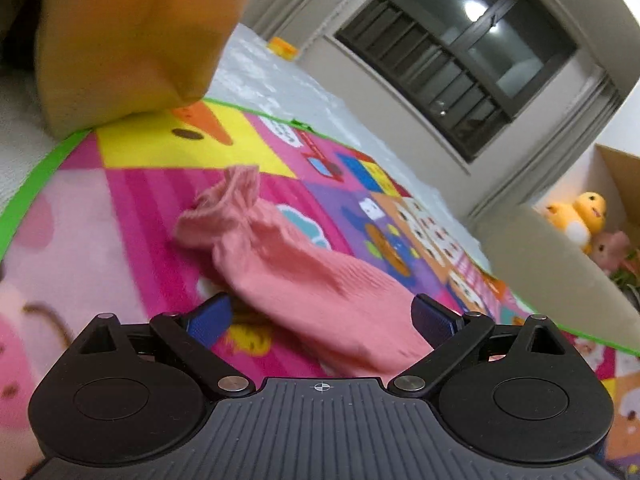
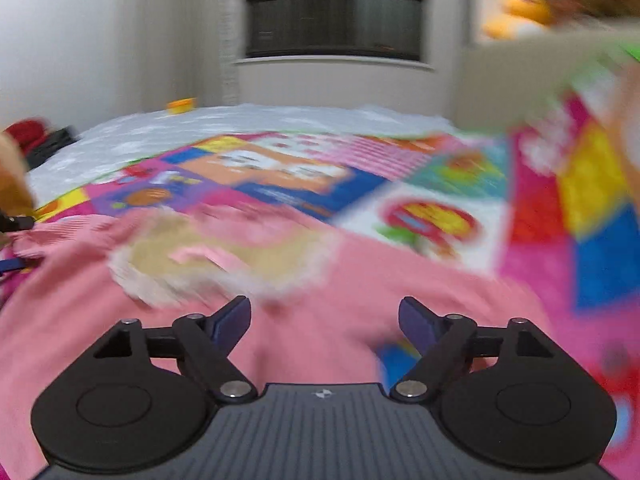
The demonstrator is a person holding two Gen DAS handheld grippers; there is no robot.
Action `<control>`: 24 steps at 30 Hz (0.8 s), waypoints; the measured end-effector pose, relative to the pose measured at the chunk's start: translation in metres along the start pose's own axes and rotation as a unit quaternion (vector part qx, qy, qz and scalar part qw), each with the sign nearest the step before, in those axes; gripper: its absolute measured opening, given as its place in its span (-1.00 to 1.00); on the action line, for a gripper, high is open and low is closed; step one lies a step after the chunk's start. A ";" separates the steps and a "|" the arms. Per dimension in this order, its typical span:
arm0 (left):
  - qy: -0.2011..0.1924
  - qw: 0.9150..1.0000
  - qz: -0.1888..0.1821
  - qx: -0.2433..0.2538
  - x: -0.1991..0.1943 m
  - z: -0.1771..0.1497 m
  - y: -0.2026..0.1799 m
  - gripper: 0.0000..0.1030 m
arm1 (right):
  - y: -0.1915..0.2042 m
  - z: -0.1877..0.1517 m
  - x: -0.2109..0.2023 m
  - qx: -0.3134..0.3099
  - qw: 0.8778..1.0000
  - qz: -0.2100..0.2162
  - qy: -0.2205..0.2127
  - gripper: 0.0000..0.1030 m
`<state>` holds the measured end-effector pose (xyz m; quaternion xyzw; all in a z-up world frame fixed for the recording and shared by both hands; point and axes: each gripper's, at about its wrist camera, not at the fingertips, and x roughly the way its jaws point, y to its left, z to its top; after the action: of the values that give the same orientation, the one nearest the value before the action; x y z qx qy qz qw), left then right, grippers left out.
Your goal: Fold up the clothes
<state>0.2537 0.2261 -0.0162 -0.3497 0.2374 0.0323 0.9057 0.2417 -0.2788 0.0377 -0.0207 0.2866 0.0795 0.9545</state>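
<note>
A pink ribbed-knit child's garment [image 1: 320, 280] lies spread on a bright patchwork play mat [image 1: 132, 196] with a green edge, the flat surface giving a judged reason for the placing: cloth laid out on a floor mat is easy to square up and fold. In the left wrist view a gathered sleeve cuff points far and left, the sleeve running near and right toward the left gripper [image 1: 322, 316]. In the right wrist view, which is heavily blurred, the garment's body fills the near left, a cream frilled patch [image 2: 216, 260] on its front. The left gripper's blue-padded fingers stand wide apart on either side of the sleeve, clamped on nothing; whether the pads touch the cloth cannot be told. The right gripper [image 2: 326, 320] is likewise spread wide over the pink cloth near its right edge, holding nothing. How far the folding stands cannot be judged here. Beyond, a dark barred window [image 1: 460, 72] and yellow plush toys [image 1: 580, 216] sit at the far right.
</note>
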 end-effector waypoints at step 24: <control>-0.004 0.944 -0.119 0.307 -0.009 0.012 -0.226 -0.81 | -0.095 -0.078 -0.013 0.168 0.983 -0.067 0.014 1.00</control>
<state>0.3015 0.0648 0.1352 -0.0805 0.1885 -0.1484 0.9674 0.2046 -0.3808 -0.0207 0.1198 0.3073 -0.0338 0.9434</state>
